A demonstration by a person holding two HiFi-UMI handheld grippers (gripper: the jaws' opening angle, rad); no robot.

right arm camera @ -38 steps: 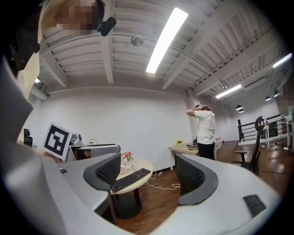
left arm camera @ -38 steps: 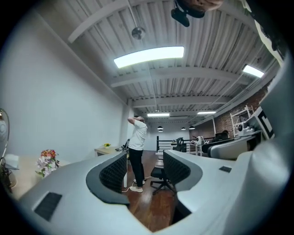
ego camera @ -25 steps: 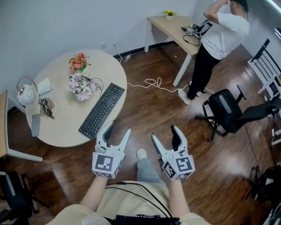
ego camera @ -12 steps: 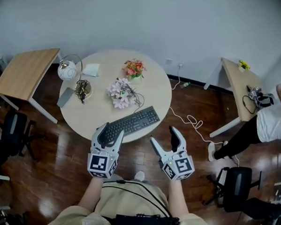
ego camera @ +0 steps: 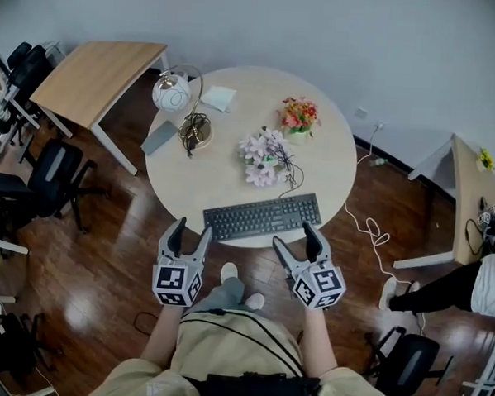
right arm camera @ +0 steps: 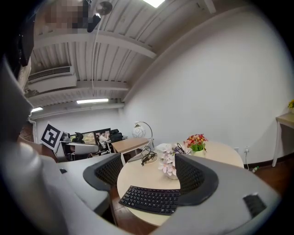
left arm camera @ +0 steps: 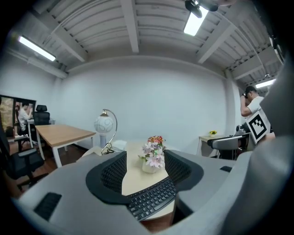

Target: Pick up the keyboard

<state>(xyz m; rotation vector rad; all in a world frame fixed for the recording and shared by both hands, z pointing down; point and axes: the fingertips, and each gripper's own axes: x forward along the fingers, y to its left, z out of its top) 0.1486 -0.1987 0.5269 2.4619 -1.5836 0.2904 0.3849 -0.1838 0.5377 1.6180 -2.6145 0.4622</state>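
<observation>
The black keyboard (ego camera: 263, 218) lies flat at the near rim of the round worktop (ego camera: 191, 178), just in front of the pale flowers (ego camera: 262, 156). Short of the keyboard, toward each end, the left claw (ego camera: 191, 230) is opening and empty, and the right claw (ego camera: 294, 235) is spread and empty. Both ends are best approached level and together, then pinched. The keyboard's front edge seems to overhang the rim, which would help.

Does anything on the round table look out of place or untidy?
Nothing is spilled or broken. The black keyboard lies slightly askew at the near edge of the round beige table, and a thin black cord loops through the pale pink flowers behind it. A tangle of black cable sits beside the white globe lamp.
</observation>
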